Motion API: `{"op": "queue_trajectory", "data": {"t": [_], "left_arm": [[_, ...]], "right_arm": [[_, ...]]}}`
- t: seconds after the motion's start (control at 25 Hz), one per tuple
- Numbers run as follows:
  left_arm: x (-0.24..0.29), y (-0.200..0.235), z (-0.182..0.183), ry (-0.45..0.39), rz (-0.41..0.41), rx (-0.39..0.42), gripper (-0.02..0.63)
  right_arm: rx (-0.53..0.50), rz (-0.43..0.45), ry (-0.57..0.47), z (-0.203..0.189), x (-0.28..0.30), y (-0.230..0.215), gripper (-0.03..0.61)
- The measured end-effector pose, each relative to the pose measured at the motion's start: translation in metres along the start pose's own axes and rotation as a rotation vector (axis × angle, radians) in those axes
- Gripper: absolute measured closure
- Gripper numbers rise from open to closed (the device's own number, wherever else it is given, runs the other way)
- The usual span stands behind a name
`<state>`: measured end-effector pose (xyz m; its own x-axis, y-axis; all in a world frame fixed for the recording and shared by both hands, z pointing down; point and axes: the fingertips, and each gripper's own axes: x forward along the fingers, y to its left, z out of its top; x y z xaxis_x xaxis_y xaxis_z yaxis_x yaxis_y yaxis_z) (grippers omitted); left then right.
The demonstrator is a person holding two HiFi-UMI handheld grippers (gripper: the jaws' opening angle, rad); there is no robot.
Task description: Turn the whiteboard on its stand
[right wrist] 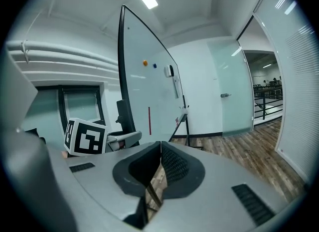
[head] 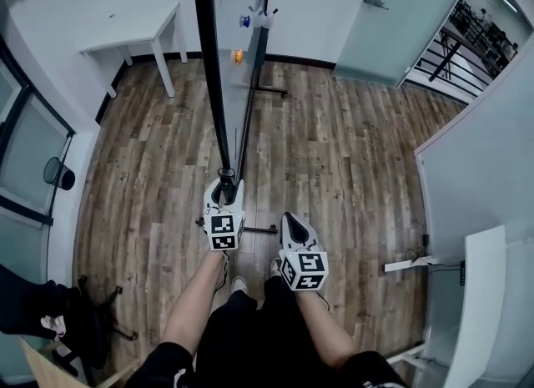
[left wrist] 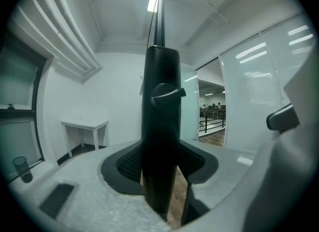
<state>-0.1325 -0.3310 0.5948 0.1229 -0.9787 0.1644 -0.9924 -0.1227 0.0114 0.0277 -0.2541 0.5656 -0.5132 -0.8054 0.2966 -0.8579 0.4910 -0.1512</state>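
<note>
Table (head: 133,38), small and white, stands by the wall well left of the whiteboard (head: 215,86). That whiteboard stands upright on its stand on the wooden floor (head: 350,153) and shows edge-on in the head view. The left hand-held gripper (head: 225,192) is clamped on the whiteboard's near black frame edge (left wrist: 160,141), which fills the wide gap between its jaws. Just right of the whiteboard, and clear of it, the right hand-held gripper (head: 289,219) has its jaws together on nothing. Far right of the whiteboard is a glass door (head: 400,19).
</note>
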Motion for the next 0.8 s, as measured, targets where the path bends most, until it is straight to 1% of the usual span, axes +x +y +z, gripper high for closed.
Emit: {"op": "queue_trajectory", "data": {"t": [0.16, 0.4, 0.64, 0.8], "left_arm": [[-0.021, -0.003, -0.005, 0.013, -0.006, 0.003, 0.422], [-0.053, -0.015, -0.012, 0.001, 0.005, 0.000, 0.422], [-0.099, -0.030, -0.023, -0.003, 0.020, 0.002, 0.422], [-0.127, -0.036, -0.023, -0.002, 0.026, -0.009, 0.422]], "right_arm": [[0.009, -0.037, 0.001, -0.003, -0.019, 0.010, 0.565], [-0.002, -0.056, 0.000, -0.013, -0.049, 0.019, 0.565], [-0.014, -0.008, 0.009, -0.028, -0.088, 0.030, 0.565], [-0.012, 0.023, 0.019, -0.043, -0.111, 0.038, 0.565]]}}
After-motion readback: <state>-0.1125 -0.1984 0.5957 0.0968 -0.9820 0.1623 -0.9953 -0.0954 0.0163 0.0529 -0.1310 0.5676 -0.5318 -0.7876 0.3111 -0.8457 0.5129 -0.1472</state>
